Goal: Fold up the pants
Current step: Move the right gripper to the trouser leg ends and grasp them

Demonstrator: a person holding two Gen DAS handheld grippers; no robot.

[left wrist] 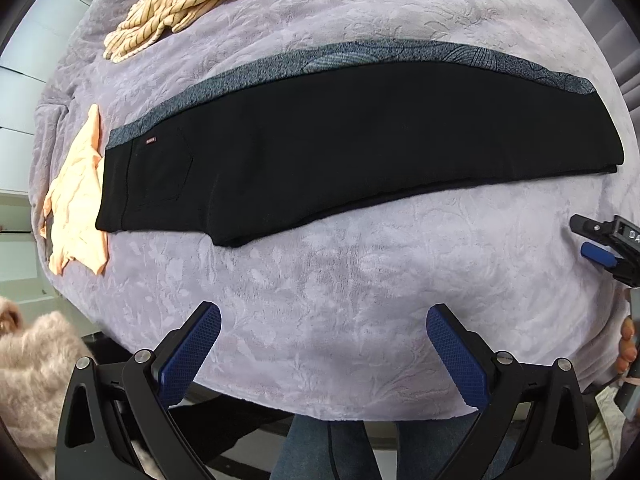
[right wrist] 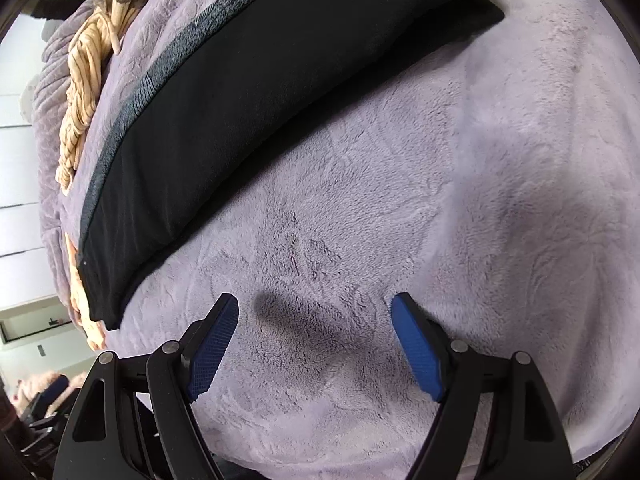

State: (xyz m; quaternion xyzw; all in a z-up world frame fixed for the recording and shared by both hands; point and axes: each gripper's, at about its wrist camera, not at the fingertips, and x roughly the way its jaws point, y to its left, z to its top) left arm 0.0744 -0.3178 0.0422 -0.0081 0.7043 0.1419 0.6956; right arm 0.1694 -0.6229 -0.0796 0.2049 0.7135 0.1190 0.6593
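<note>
Pants ahead of both open, empty jaws, lengthwise across; hem end probably nearer right gripper.

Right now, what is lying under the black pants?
Under the black pants a grey patterned cloth shows along the far edge only; how far it extends beneath is covered. Below both is the lilac blanket. A peach garment lies at the waistband end; any overlap is hidden.

I see black pants folded lengthwise on the lilac blanket, my left gripper open above bare blanket.
</note>
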